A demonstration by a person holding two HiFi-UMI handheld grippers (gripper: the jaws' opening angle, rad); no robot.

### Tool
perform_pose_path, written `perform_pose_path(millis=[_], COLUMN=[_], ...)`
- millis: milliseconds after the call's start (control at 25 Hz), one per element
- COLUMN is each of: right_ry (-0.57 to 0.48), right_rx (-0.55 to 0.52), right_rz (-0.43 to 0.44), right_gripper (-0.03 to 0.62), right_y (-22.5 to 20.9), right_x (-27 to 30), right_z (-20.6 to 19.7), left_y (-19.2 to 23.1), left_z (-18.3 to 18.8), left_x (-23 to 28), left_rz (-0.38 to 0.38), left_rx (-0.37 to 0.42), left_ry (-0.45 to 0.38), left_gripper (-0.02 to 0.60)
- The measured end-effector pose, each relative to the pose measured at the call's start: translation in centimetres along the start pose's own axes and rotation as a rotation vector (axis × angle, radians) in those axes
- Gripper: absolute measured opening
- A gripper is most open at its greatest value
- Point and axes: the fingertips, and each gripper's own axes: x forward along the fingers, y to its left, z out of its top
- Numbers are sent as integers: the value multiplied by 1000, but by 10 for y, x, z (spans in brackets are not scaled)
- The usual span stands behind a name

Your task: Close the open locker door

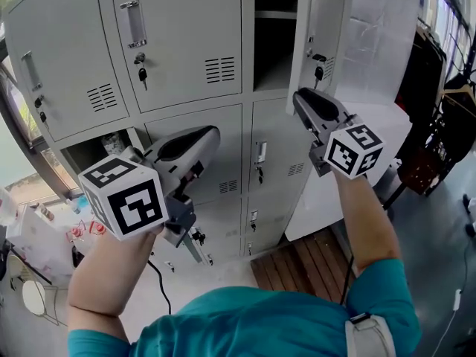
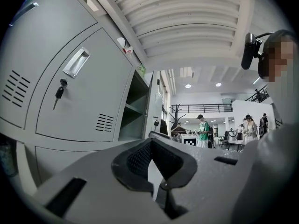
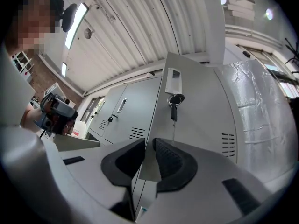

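Right gripper view: the right gripper (image 3: pixel 148 144) has its jaws drawn close together on the lower free edge of the locker door (image 3: pixel 201 120). Both pads appear to bear on the sheet metal, though only a small corner of the door sits in the bite. A key (image 3: pixel 174 102) hangs from the lock just above the grip, and the recessed handle (image 3: pixel 173 80) is above the key.

Left gripper view: the left gripper (image 2: pixel 150 143) has its pad tips meeting with nothing between them. It takes no part in the work.

Head view: the door stands swung out from its open compartment (image 1: pixel 271 50), which holds one shelf (image 1: pixel 275 15). The neighbouring doors to the left and below are shut.

Assessment: the step in hand is swinging the door home, and much of the swing appears to remain.

Recommendations:
- Carry the grip along the door's own arc about its hinge. Let the wrist turn with the panel so the pads do not twist off the thin edge.
- Pull neither down nor outward, since the shallow hold could slip.
- Keep clear of the hanging key.
- Before the edge reaches the frame, let go, so the inner jaw is not trapped in the gap.
- Finish with a flat push on the door face near the handle.
- Hold the left gripper low and away from the closing gap.
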Motion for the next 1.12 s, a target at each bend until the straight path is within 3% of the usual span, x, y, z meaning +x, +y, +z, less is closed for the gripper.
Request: perform_pose_path(millis=[560, 1120], right_ry=[24, 78], right_rx=[-8, -35], right_rz=[-14, -63], right_gripper=[60, 49], right_y=[2, -11], right_x=[50, 89], right_z=[-15, -35], left_y=[-4, 0], left_z=[-5, -5], left_x=[1, 2], left_rz=[-23, 14], left_rx=[11, 25], left_ry=[16, 22], left_gripper=[3, 3])
